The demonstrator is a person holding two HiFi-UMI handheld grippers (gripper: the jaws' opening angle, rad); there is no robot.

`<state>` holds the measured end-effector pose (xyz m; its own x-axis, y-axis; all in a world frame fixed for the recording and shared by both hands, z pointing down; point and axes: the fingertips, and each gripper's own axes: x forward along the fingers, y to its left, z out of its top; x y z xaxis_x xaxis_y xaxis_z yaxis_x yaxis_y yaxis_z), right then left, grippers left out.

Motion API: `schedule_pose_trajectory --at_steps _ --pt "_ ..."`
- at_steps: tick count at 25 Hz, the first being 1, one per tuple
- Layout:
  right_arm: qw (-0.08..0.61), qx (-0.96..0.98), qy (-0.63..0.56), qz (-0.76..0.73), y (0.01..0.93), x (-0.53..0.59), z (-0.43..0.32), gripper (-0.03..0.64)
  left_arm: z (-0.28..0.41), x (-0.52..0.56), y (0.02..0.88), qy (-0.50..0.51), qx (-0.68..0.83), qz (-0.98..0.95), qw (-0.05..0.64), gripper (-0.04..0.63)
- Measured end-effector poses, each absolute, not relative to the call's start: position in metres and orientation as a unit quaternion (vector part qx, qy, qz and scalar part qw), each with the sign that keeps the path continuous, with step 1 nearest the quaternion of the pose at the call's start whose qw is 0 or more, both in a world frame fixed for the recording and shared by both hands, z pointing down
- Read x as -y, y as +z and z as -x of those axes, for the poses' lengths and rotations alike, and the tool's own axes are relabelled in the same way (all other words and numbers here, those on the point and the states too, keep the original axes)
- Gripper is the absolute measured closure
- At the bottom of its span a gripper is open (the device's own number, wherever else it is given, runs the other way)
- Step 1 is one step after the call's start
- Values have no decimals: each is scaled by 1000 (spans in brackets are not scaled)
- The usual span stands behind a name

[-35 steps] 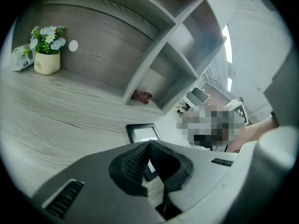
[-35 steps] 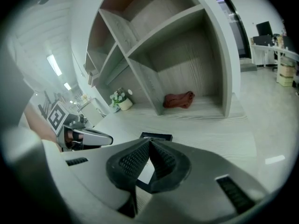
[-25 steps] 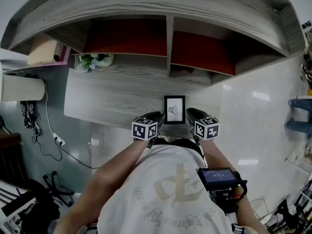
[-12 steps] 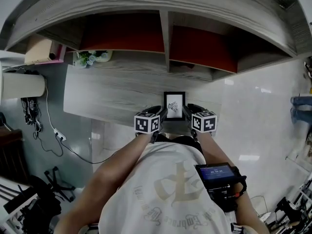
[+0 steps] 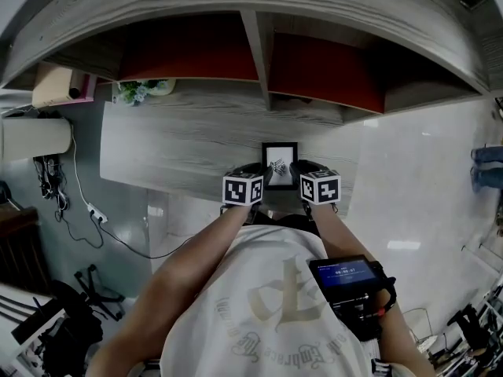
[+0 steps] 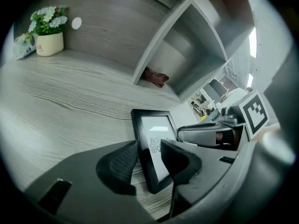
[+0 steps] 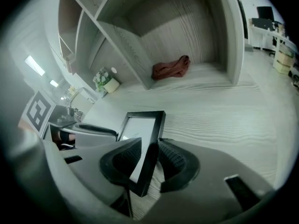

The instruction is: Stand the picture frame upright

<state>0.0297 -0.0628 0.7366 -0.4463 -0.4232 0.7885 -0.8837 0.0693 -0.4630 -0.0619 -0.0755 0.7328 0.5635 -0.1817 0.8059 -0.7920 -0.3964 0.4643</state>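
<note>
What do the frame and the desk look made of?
Frame: smooth black border, matte, plastic or painted wood; its pane reflects light, so glass or clear acrylic. Desk: pale grey with streaked wood grain, matte; laminate or wood, the look leaves it open.

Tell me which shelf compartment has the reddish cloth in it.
The right compartment: the reddish cloth lies there, just right of the divider. The left compartment shows no cloth.

Grey wood desk [image 5: 177,141]: picture frame [image 5: 280,164] standing, flower pot [image 6: 49,43], reddish cloth [image 7: 170,68] in cubby.
</note>
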Motion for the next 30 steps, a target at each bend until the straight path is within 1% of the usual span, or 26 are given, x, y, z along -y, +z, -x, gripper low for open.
schedule_pose_trajectory --at_steps 4,9,15,17,18,25,30 --pt "246 691 492 -469 741 61 -26 476 60 76 739 353 323 -756 446 423" --pt "256 691 483 -472 743 63 -27 477 61 80 745 367 329 -754 436 423" --pt "300 694 443 -482 745 61 -28 488 59 78 745 389 342 -743 424 431" --pt "301 689 443 -488 745 62 -30 511 59 79 745 396 348 -737 422 435" --pt "300 688 444 -490 745 62 -31 514 60 80 745 399 350 -735 421 447" --pt "300 680 453 -492 746 63 -31 515 61 81 745 395 357 -731 426 452" --pt "284 669 475 -495 748 63 -32 522 62 82 747 393 353 -730 434 463"
